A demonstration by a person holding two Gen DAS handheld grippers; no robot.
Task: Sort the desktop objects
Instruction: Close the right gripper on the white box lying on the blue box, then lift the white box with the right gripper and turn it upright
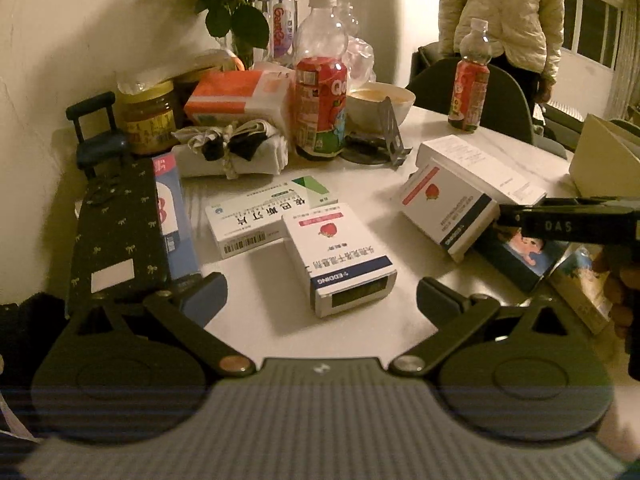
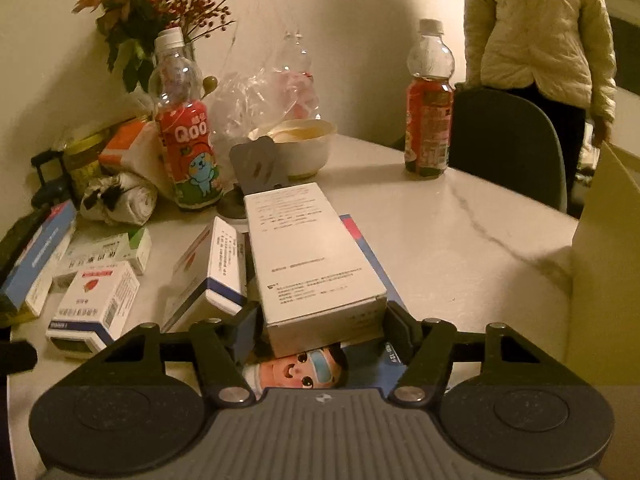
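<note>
Right tool straddles white box on cluttered marble table.

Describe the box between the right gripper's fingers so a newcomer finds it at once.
On the white table, nearest the right gripper, lies a long white box, stacked on a blue box with a cartoon face. Unlike the strawberry boxes beside it, it shows only small grey text.

We had each fisheye camera sitting just behind its own gripper, tilted down over the white table and facing the wall at twelve o'clock. Our left view stayed back, with the strawberry box close at twelve; our right view sat very near the long white box. Both views shared the Qoo bottle and the bowl at twelve.
</note>
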